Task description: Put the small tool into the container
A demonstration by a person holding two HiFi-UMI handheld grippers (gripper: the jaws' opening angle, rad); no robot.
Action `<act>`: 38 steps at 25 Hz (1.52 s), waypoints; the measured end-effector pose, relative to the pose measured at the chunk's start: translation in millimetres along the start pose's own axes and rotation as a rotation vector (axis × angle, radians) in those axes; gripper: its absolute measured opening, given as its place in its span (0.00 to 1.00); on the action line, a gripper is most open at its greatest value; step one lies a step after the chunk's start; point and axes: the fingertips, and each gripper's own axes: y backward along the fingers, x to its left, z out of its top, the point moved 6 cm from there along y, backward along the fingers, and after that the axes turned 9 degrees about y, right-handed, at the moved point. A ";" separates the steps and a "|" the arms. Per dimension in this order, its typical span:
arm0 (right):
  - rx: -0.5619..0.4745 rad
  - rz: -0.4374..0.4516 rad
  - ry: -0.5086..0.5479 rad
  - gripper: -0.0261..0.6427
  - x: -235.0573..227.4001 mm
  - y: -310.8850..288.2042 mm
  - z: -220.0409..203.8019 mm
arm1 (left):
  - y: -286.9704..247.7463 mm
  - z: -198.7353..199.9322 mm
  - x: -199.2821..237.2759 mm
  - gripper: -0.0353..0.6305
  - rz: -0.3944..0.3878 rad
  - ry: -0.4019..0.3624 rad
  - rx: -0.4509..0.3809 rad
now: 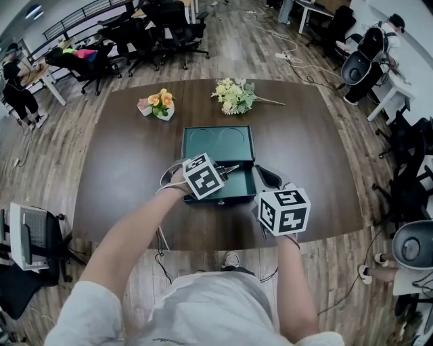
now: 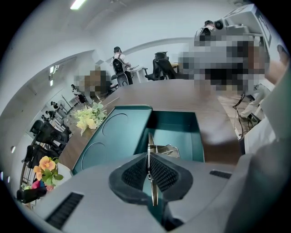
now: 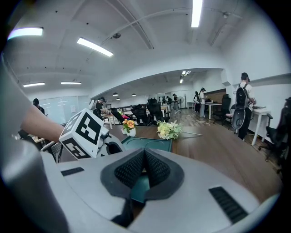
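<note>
One thing: your left gripper (image 2: 148,160) pinches the small tool (image 2: 163,150) above the centre-frame container (image 2: 175,119), your right gripper (image 3: 144,157) is closed and empty, so lower before releasing.

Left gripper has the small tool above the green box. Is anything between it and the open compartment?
Nothing visible. The small tool, clamped in the left gripper, hangs over the bare compartment of the green box. The lid lies open, and the right gripper sits beside the box.

Bright, even ceiling strip lights (image 3: 196,12); strong fisheye warp, dark corners.
</note>
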 end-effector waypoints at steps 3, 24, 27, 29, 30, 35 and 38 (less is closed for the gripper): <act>0.000 0.002 0.000 0.04 1.8 -2.6 0.0 | -0.8 -0.2 0.4 0.06 -0.007 0.004 -0.010; 0.004 0.019 -0.002 0.04 11.5 -6.3 -1.4 | 0.6 -3.9 -6.9 0.09 -0.024 0.033 -0.024; 0.009 0.020 -0.005 0.04 11.6 -5.4 -3.7 | 0.0 -4.2 -8.4 0.09 -0.022 0.038 -0.024; 0.012 0.021 -0.006 0.04 12.2 -5.2 -5.0 | -0.7 -5.2 -9.8 0.10 -0.028 0.043 -0.025; 0.013 0.021 -0.006 0.04 12.5 -5.3 -5.6 | -1.2 -5.7 -10.7 0.10 -0.033 0.047 -0.026; 0.013 0.017 -0.010 0.04 12.2 -3.2 -8.3 | -4.3 -7.0 -17.2 0.13 -0.052 0.050 -0.035; 0.012 0.015 -0.013 0.04 13.1 -0.1 -10.3 | -5.6 -9.1 -21.9 0.14 -0.047 0.053 -0.035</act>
